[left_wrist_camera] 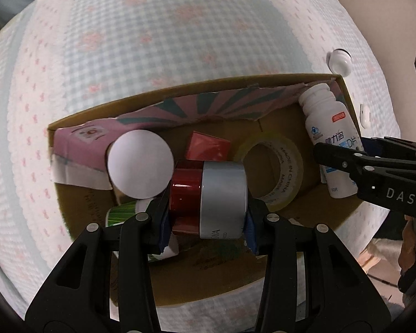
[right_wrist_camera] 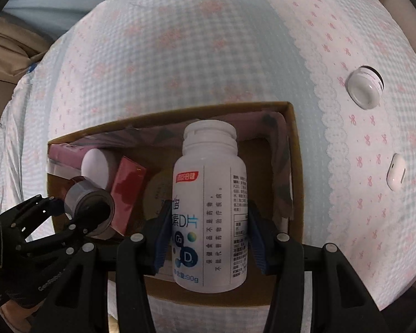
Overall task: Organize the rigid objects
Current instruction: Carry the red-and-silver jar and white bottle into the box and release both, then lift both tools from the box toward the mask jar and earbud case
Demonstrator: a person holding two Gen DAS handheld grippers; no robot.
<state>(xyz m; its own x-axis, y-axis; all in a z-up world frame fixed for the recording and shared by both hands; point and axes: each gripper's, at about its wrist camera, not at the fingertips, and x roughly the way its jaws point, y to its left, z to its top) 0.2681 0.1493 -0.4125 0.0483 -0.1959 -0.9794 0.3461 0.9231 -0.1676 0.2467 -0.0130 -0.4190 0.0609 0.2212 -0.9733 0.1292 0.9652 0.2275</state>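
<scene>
Here the left claw (left_wrist_camera: 206, 216) is clamped on a small jar (left_wrist_camera: 210, 197) with a dark red body and a silver cap, held sideways between its blue pads over the open cardboard box (left_wrist_camera: 180, 94). The right claw (right_wrist_camera: 206, 238) grips a white pill bottle (right_wrist_camera: 210, 202) round its labelled body, cap pointing away from the camera, also above the box at its right end. The box sits on a bed covered in a pale blue checked quilt (left_wrist_camera: 152, 41) with pink bows. Inside the box lie a roll of clear tape (left_wrist_camera: 271, 169), a small red carton (left_wrist_camera: 208, 145), a pink printed package (left_wrist_camera: 80, 144) along the far wall, a white round lid (left_wrist_camera: 140, 163) and a green-striped item (left_wrist_camera: 122, 212) partly hidden under the left claw. Out on the quilt, to the right of the box, rest a small white jar (right_wrist_camera: 364, 86) and a white earbud case (right_wrist_camera: 395, 176), well apart from each other
</scene>
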